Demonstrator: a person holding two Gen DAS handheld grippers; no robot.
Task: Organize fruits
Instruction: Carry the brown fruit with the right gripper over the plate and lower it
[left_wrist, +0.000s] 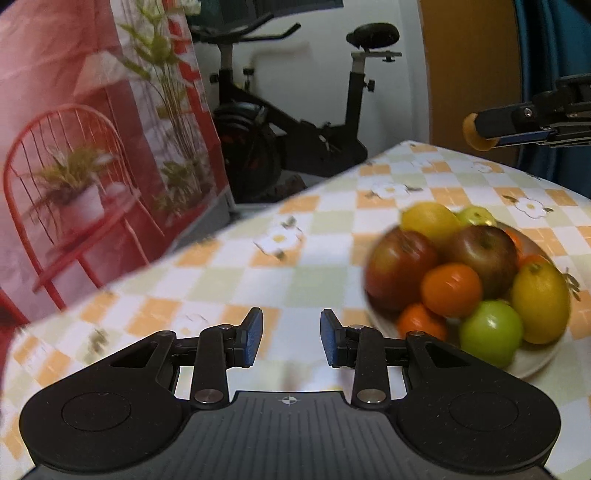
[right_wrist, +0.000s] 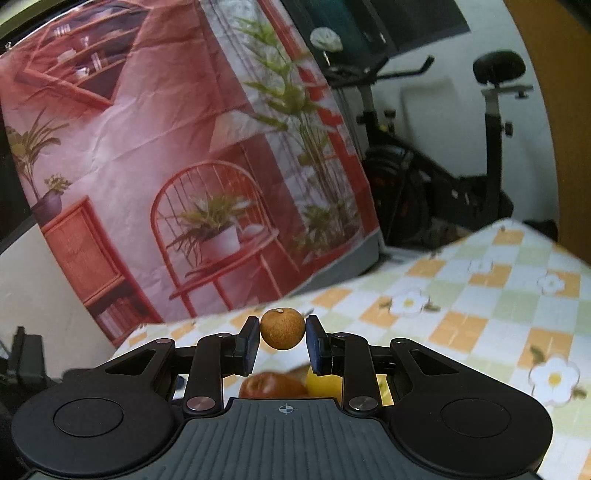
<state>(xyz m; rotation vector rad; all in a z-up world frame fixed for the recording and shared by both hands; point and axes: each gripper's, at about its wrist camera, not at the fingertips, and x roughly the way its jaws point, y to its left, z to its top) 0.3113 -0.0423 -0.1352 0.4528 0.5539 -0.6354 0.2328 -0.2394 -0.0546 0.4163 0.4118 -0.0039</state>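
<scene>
Fruit is piled on a pale plate (left_wrist: 532, 363) at the tabletop (left_wrist: 236, 280) edge: apples, oranges, lemons. A small brown fruit (right_wrist: 283, 328) is gripped betw. the pads of the right claw (right_wrist: 282, 345), held above the pile. Left claw (left_wrist: 291, 341) is kept narrow w/ nothing in it, over bare checked cloth, beside the plate.

In the left wrist view the plate (left_wrist: 532, 363) shows only its rim at 5 o'clock, the rest buried under blurred fruit. The right tongs (left_wrist: 480, 134) run off the frame at 3 o'clock, their small brown fruit (left_wrist: 470, 130) half covered. In the right wrist view, a red apple (right_wrist: 271, 386) and a yellow fruit (right_wrist: 323, 384) peek out behind the tongs' body.
</scene>
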